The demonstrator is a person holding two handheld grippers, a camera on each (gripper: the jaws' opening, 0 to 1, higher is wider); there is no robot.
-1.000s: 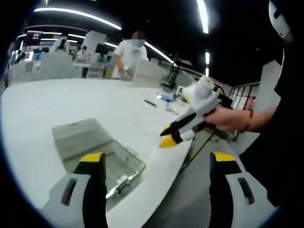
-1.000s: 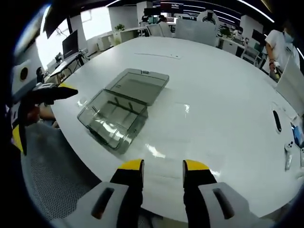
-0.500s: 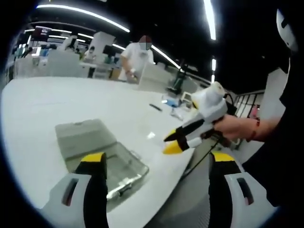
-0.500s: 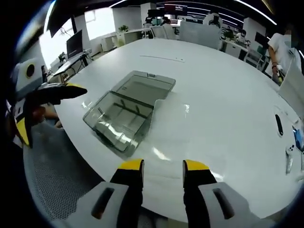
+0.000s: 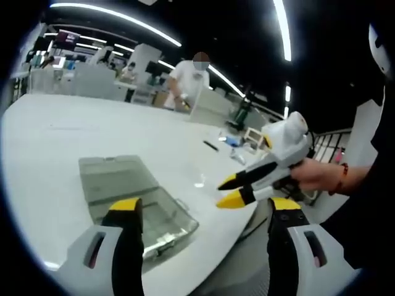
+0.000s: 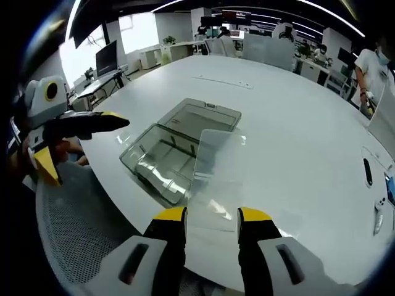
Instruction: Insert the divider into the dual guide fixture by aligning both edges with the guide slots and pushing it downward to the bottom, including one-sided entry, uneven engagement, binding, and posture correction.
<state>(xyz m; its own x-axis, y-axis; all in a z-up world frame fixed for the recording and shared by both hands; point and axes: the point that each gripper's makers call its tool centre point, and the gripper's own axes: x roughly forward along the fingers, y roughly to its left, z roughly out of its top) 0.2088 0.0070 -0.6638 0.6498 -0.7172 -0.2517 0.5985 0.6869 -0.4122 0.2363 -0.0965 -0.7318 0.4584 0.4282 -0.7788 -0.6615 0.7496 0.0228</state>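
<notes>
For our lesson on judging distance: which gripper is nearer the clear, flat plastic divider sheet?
Right. The right gripper grips the clear divider sheet by its lower edge. The left gripper hovers beside the clear plastic box, jaws open, apart from the sheet.

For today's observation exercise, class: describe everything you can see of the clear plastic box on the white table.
The clear plastic box is a shallow, see-through grey-tinted case lying open near the edge of the white table. Its hinged lid is folded back flat on the tabletop behind the tray. Inside the tray thin ribs divide the floor. A latch shows on the tray's front edge in the left gripper view. A transparent sheet rises beside it; neither gripper touches the box.
</notes>
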